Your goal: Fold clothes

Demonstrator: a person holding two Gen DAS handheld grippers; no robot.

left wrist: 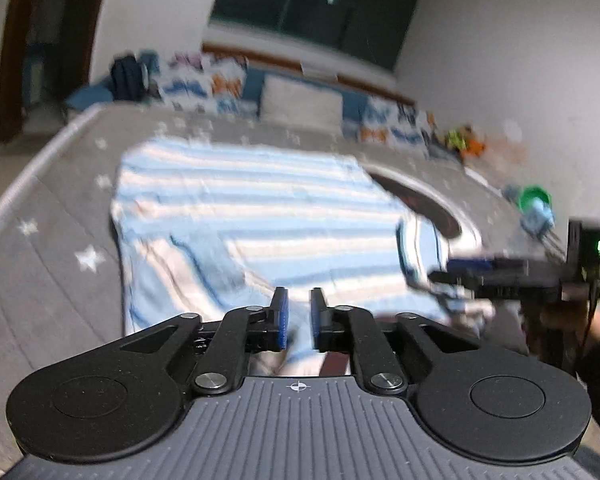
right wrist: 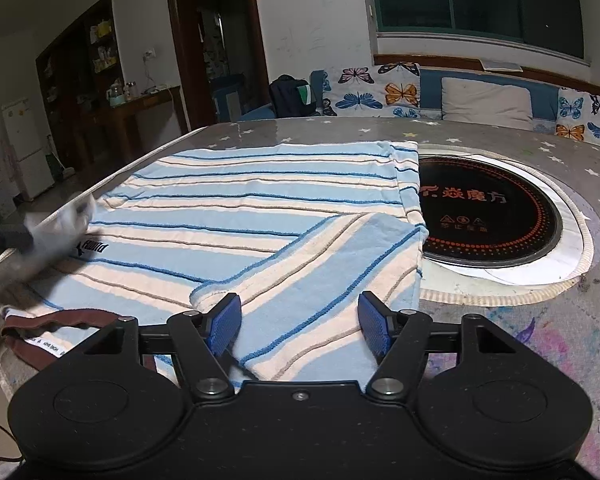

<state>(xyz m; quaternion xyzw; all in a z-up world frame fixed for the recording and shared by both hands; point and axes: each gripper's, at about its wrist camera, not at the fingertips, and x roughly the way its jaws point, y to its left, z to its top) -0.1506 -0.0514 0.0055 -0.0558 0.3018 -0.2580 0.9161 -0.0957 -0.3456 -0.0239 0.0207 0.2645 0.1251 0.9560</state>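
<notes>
Two views show one striped shirt (left wrist: 240, 200) spread flat on the grey starred table (left wrist: 60, 208). From the left wrist, blurred, the left gripper (left wrist: 299, 318) hovers at the shirt's near edge, jaws narrowly apart with cloth between them; whether they pinch it I cannot tell. From the right wrist, the right gripper (right wrist: 300, 324) stands wide apart over a sleeve (right wrist: 320, 264) folded across the body, beside the round black hob (right wrist: 488, 216). Pale blue and cream bands, brown collar (right wrist: 60, 320): soft, light knit that will likely drape and slide, so hems and corners seem the best holds.
</notes>
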